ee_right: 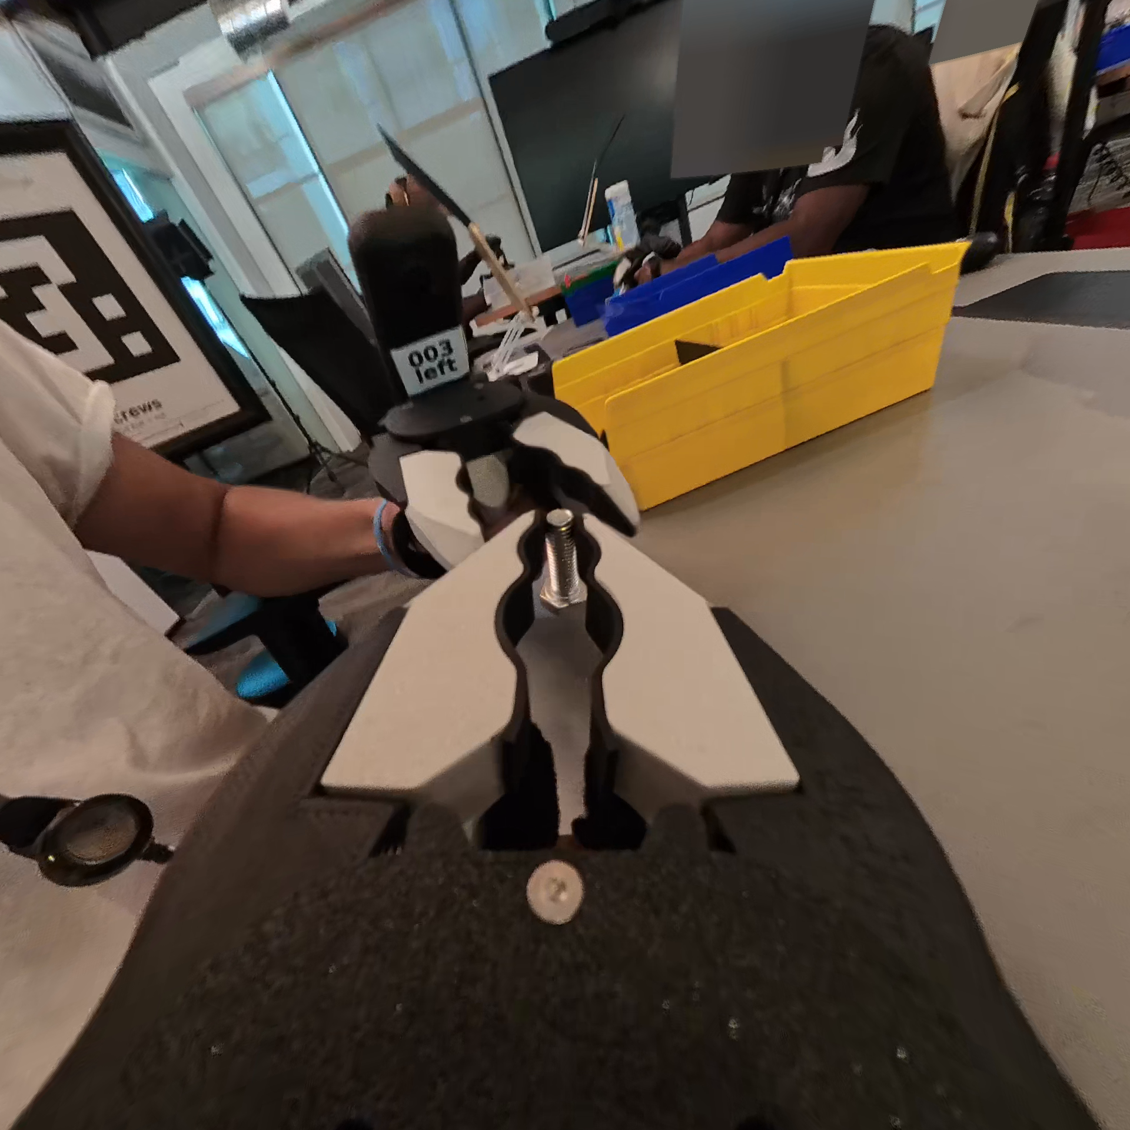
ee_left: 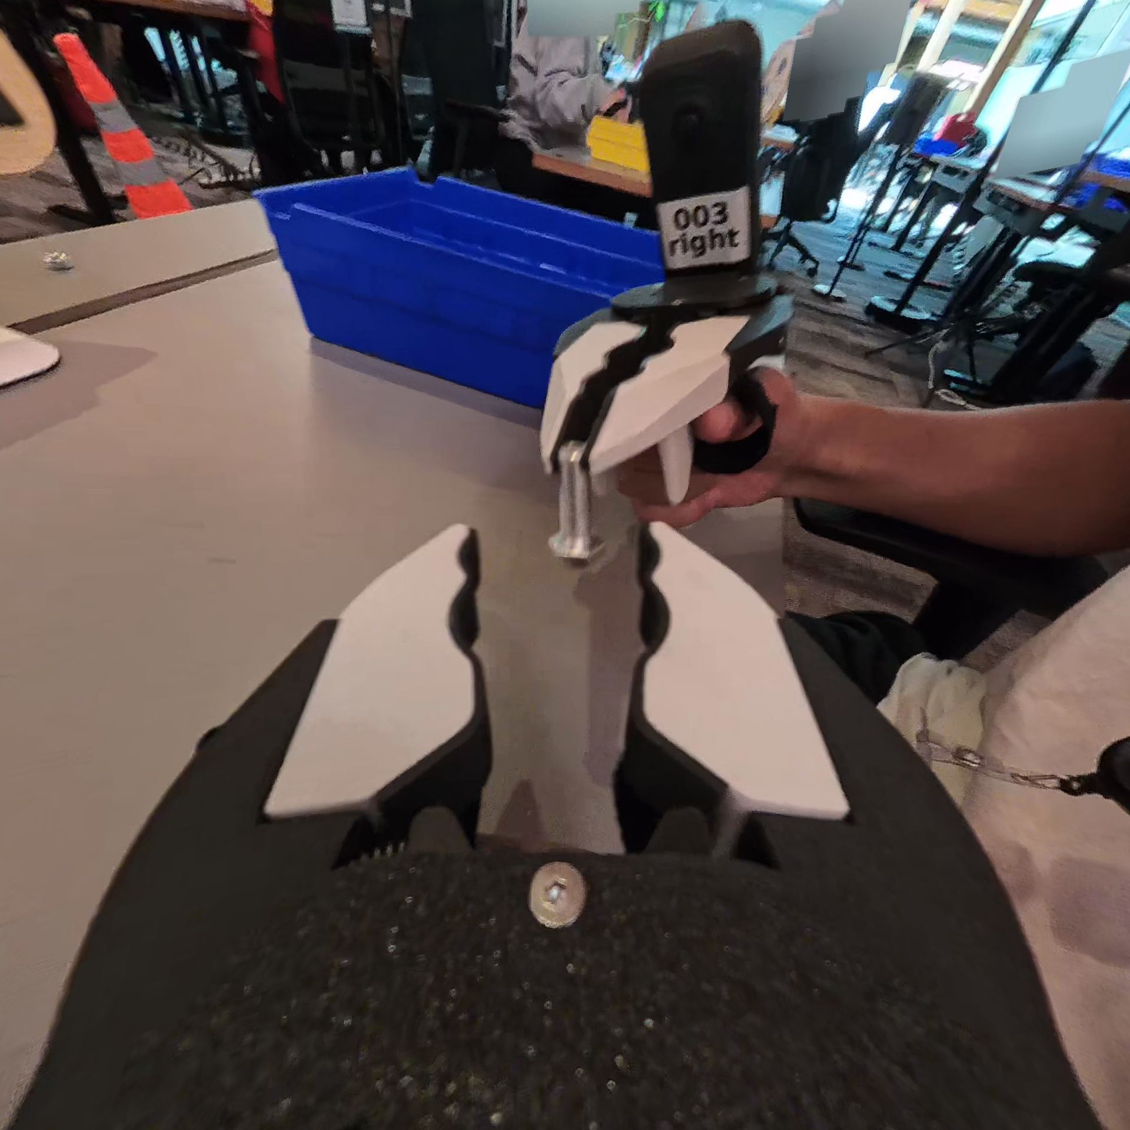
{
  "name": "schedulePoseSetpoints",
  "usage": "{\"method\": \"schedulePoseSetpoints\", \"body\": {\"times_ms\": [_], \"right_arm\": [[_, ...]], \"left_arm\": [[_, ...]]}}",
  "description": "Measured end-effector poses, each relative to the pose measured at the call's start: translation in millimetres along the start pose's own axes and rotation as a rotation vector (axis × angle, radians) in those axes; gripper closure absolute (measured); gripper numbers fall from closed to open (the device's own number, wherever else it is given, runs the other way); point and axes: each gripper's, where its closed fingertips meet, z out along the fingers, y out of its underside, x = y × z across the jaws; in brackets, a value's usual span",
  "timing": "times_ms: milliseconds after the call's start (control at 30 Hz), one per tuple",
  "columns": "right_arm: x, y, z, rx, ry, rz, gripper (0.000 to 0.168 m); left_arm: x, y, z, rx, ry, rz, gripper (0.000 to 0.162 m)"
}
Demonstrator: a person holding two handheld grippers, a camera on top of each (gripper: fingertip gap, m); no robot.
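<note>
Right claw [ee_right: 559,538] is pinching a silver bolt [ee_right: 559,565] by its threaded shank, its scalloped white fingers [ee_right: 455,660] drawn in close on either side. In the left wrist view that same claw [ee_left: 568,458] points downward, and the bolt [ee_left: 573,510] hangs below its tips, head at the bottom, right at the desk [ee_left: 183,489] surface; whether the head touches the desk cannot be told. A bare hand [ee_left: 727,452] grips the tool's black handle from the right.

Left claw [ee_left: 556,550] is spread wide with nothing between its fingers [ee_left: 397,672], and its tips sit just beside the bolt's head. Seen from the right wrist view, the left claw [ee_right: 520,489] lies just beyond the bolt, held by an arm with a blue wristband [ee_right: 382,538].

Farther back on the grey desk stand a blue bin [ee_left: 440,293] in the left wrist view and a yellow bin [ee_right: 764,379] in the right wrist view. An orange traffic cone [ee_left: 116,128] stands on the floor beyond the desk.
</note>
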Motion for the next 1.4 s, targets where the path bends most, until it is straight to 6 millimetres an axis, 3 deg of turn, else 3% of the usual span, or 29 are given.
{"method": "schedulePoseSetpoints", "body": {"times_ms": [33, 233, 367, 500, 933, 1133, 1200, 1267, 1333, 1400], "right_arm": [[0, -3, -2, 0.016, -0.005, 0.017, 0.159], [-12, -4, 6, 0.022, -0.061, 0.042, 0.159], [4, -7, 9, 0.064, 0.072, 0.093, 0.159], [6, -11, 12, 0.117, 0.147, 0.126, 0.160], [7, -14, 12, 0.150, 0.157, 0.144, 0.159], [6, -14, 12, 0.113, 0.151, 0.130, 0.159], [7, -32, 2, 0.058, 0.184, 0.038, 0.148], [18, -70, -22, 0.009, 0.291, -0.096, 0.139], [52, -110, -60, -0.078, 0.481, -0.263, 0.139], [104, -154, -104, -0.143, 0.664, -0.427, 0.139]], "left_arm": [[-1, 3, 0, -0.013, 0.002, 0.006, 0.107], [21, 7, 5, -0.037, 0.133, 0.012, 0.125], [5, 4, 6, -0.026, -0.015, 0.064, 0.125], [-5, 3, 7, -0.019, -0.092, 0.057, 0.125], [-6, 0, 3, 0.000, -0.076, 0.038, 0.144], [-6, -1, -3, 0.001, -0.057, 0.020, 0.144], [-8, -4, -8, 0.027, -0.052, -0.023, 0.144], [-13, -6, -12, 0.042, -0.049, -0.059, 0.145], [-19, -5, -15, 0.045, -0.055, -0.076, 0.144], [-23, -3, -15, 0.041, -0.059, -0.084, 0.145]]}}
